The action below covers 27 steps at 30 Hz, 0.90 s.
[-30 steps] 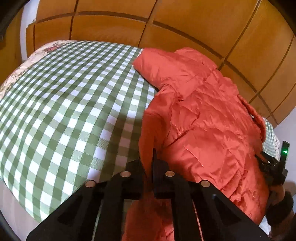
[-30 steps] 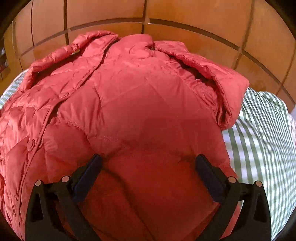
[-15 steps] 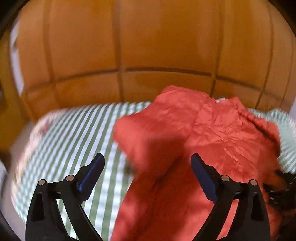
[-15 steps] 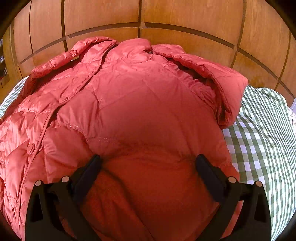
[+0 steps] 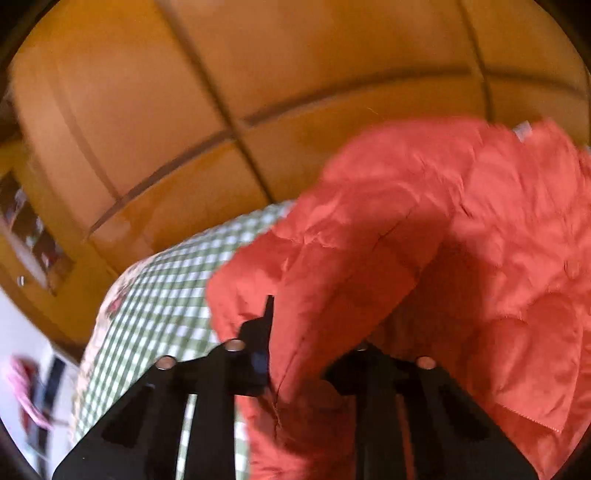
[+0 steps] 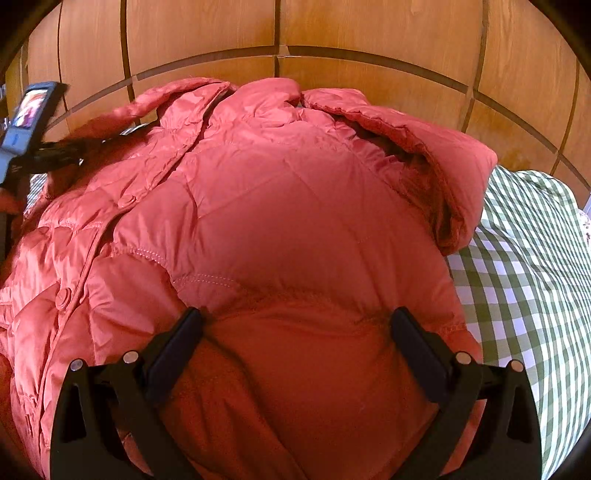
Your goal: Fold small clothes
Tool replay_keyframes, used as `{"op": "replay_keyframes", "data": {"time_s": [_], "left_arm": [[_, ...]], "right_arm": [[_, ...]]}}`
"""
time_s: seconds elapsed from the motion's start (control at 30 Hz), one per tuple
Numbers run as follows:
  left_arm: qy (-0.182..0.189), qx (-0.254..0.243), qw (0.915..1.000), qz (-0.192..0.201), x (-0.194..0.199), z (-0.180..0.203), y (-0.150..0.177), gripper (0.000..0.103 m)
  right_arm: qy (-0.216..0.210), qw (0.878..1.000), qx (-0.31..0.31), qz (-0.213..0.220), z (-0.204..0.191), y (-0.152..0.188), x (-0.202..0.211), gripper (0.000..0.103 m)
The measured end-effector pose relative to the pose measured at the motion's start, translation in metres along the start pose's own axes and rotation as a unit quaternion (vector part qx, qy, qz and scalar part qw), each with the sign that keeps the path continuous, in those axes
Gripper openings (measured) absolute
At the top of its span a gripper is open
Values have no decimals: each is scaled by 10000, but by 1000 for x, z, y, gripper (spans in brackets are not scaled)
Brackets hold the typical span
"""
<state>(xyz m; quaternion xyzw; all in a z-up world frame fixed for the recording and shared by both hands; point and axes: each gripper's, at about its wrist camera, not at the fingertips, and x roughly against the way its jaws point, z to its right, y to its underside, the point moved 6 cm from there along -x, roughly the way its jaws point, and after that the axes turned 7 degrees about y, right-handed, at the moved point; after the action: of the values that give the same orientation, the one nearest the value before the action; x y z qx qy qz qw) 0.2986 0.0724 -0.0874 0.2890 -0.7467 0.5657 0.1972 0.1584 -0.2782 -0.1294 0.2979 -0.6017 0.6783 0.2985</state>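
A red quilted puffer jacket (image 6: 288, 221) lies on a green-and-white checked cloth (image 6: 524, 258). My right gripper (image 6: 295, 332) is open, its jaws pressed down on the jacket's lower part on either side of a bulge of fabric. In the left wrist view my left gripper (image 5: 295, 332) is shut on a fold of the jacket's sleeve (image 5: 369, 229) and holds it lifted above the checked cloth (image 5: 166, 288). The picture is blurred by motion. The left gripper's body and its small screen also show in the right wrist view (image 6: 29, 118) at the far left.
Wooden wardrobe panels (image 6: 277, 33) stand right behind the bed. A floral bed cover edge (image 5: 110, 302) shows under the checked cloth at the left. Floor and some pink item (image 5: 22, 391) lie beyond the bed's left edge.
My left gripper, open half a second ago, has closed on the jacket sleeve and lifted it up and to the right. The right gripper stays pressed on the jacket.
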Motion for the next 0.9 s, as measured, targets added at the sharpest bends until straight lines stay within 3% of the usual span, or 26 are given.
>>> {"op": "replay_keyframes", "data": {"time_s": [0.17,0.3,0.4,0.47,0.53,0.63,0.77,0.83,0.9], "left_arm": [[107,937,9950,321,28,-49,20,14],[184,1428,9896,66,18,-70,58,14],[367,1724,9843,-39,9,-74,77,14],[430,1838,9820,2,6,-75,78,14],[454,1856,9816,8,4,-72,78,14],[493,2008,9784,-64,-1,-77,85,26],[770,2741,9582,-272,-10,-94,103,58],[1023,3077,9454,-332,-16,-101,112,60],[1137,3181,9406,-328,-18,-101,115,60]], "right_arm": [[27,10000,19,-2,0,-1,-1,101],[47,9999,60,-80,-1,-1,-1,101],[15,9991,173,-378,-1,-10,0,101],[-97,9997,-35,-210,3,-30,14,101],[-480,9981,-375,85,0,-59,29,101],[-1304,9898,-566,57,-27,-100,28,101],[-2057,9767,-615,-72,-75,-141,2,95],[-2411,9678,-696,-225,-100,-161,-17,85],[-2663,9591,-882,-373,-120,-181,-37,78]]}}
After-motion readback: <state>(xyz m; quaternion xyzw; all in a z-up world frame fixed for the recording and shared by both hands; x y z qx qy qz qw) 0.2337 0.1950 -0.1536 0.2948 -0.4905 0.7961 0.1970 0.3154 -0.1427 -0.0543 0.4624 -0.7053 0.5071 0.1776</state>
